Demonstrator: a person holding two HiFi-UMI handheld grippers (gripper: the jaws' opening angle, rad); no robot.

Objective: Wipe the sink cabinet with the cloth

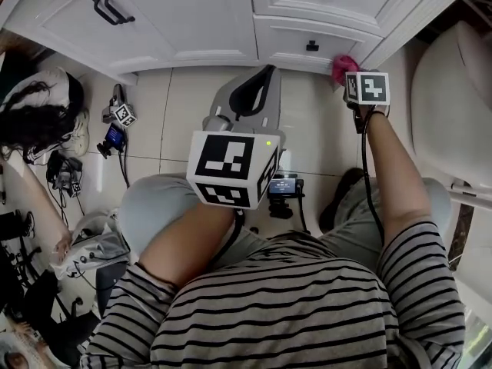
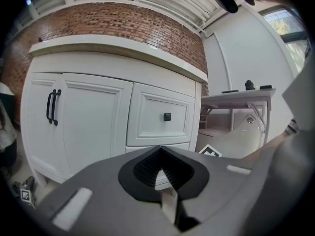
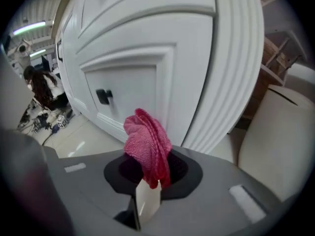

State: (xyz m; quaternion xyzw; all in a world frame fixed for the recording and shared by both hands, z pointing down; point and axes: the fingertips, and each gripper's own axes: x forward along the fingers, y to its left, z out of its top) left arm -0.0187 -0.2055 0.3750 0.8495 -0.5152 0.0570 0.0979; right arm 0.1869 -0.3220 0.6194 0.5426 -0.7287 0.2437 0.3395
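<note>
The white sink cabinet (image 1: 192,14) fills the top of the head view, with doors and drawers carrying black handles. My right gripper (image 3: 150,173) is shut on a bunched pink cloth (image 3: 147,144), held close to the lower drawer front (image 3: 128,90) near the cabinet's right corner. The same cloth (image 1: 344,68) shows in the head view just ahead of the right gripper's marker cube (image 1: 367,88). My left gripper (image 2: 162,173) is shut with nothing between its jaws, raised in front of the cabinet (image 2: 98,112) and well back from it.
A white toilet (image 1: 453,114) stands right of the cabinet. A pale tiled floor (image 1: 177,106) lies below. At the left a person with dark hair (image 1: 34,118) sits among cables and a spare marker cube (image 1: 123,114). A black knob (image 3: 103,96) sticks out of the drawer.
</note>
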